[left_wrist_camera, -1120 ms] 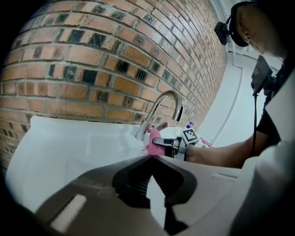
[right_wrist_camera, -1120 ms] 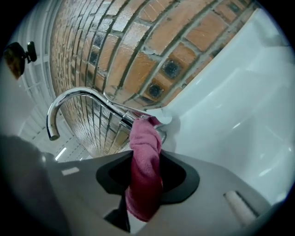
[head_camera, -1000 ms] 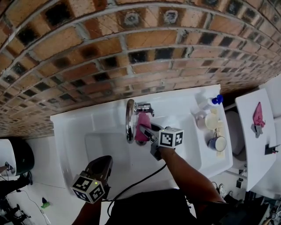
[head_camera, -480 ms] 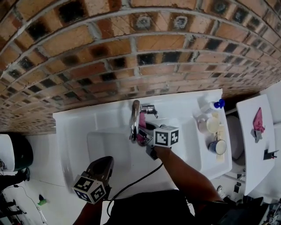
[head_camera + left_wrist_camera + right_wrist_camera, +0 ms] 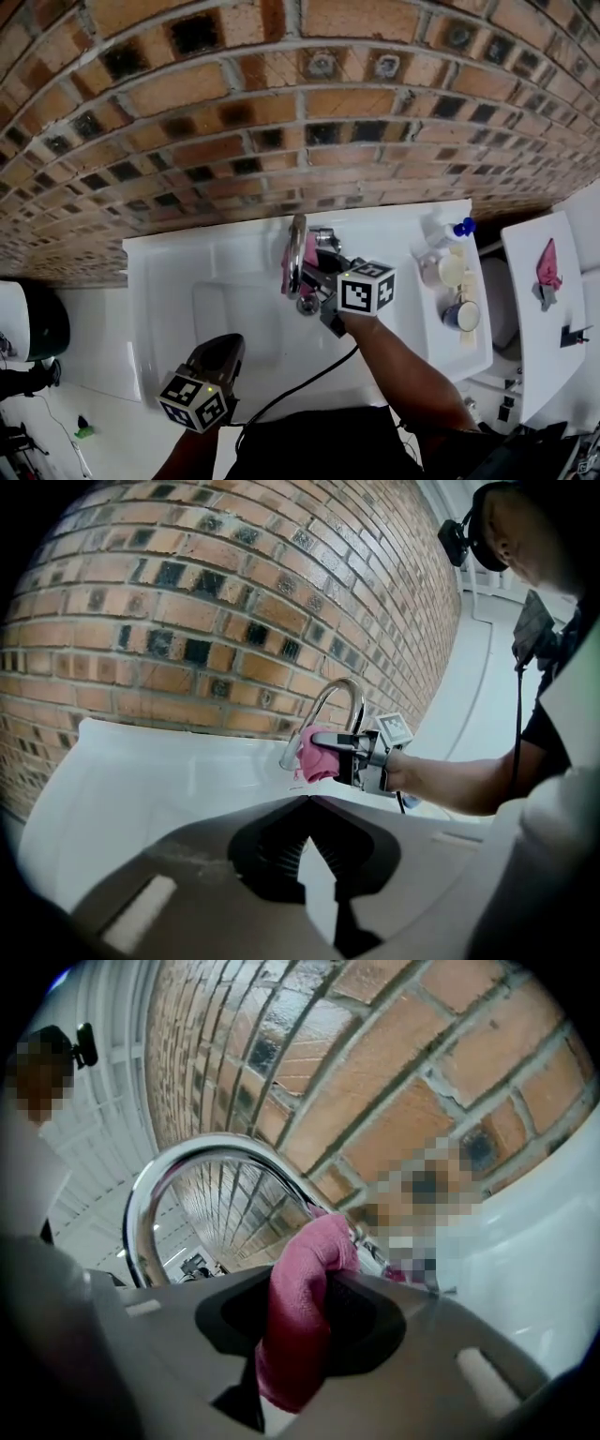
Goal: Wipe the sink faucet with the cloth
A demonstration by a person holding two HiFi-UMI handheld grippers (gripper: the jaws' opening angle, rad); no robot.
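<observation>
The right gripper (image 5: 317,274) is clenched on the pink cloth (image 5: 298,1321), which sits against the faucet (image 5: 178,1171) spout above the sink (image 5: 169,281). Only a fold looks pinched, so dragging hard round the curved chrome could tug it loose or let a bare jaw scrape metal. The left gripper (image 5: 217,354) hangs closed on nothing, well apart

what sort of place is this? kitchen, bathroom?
Probably a washroom or utility wash-up corner, though I can't rule out a kitchen. A white sink with a chrome gooseneck faucet sits against a brick wall. A blue-capped bottle and a mug stand on its ledge.
</observation>
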